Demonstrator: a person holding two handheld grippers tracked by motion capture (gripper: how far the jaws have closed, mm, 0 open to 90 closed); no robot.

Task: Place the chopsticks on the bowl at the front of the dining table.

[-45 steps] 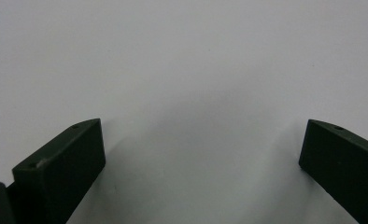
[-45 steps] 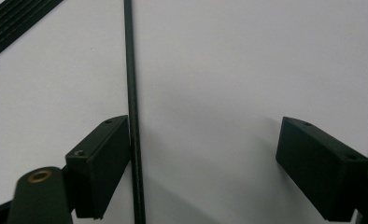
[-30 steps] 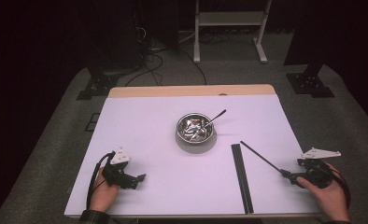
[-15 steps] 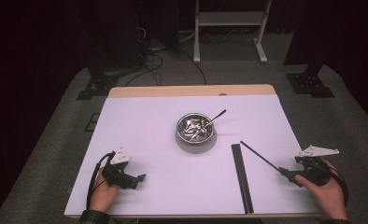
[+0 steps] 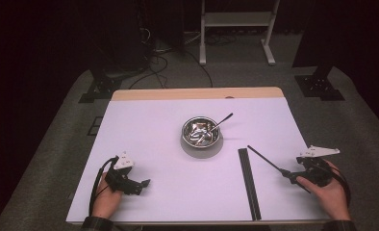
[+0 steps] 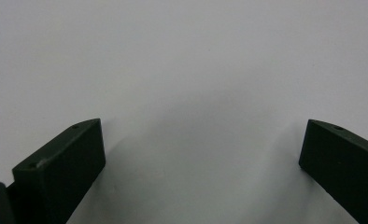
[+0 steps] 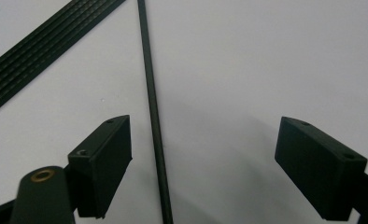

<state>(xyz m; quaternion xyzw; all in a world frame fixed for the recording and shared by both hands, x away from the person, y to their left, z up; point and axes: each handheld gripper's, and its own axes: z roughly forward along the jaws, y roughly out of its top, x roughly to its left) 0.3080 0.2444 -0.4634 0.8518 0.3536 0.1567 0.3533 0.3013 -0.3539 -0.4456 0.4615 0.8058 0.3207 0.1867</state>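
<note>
A thin black rod [image 5: 267, 161] lies on the white table [image 5: 149, 125], slanting from near the bowl toward my right gripper [image 5: 293, 179]. In the right gripper view the rod [image 7: 152, 112] runs between the open jaws of my right gripper [image 7: 205, 128], closer to the left jaw and touching neither. A bundle of flat black strips [image 5: 249, 183] lies just left of the rod, also seen as black strips [image 7: 46, 46] at the upper left. My left gripper [image 5: 140, 184] rests at the near left, and in its own view the left gripper [image 6: 204, 140] stands open over bare table.
A metal bowl [image 5: 201, 132] with small metal pieces and a utensil handle [image 5: 223, 120] sticking out sits mid-table. A wooden strip [image 5: 197, 93] borders the far edge. Beyond it are stand legs and cables on the dark floor.
</note>
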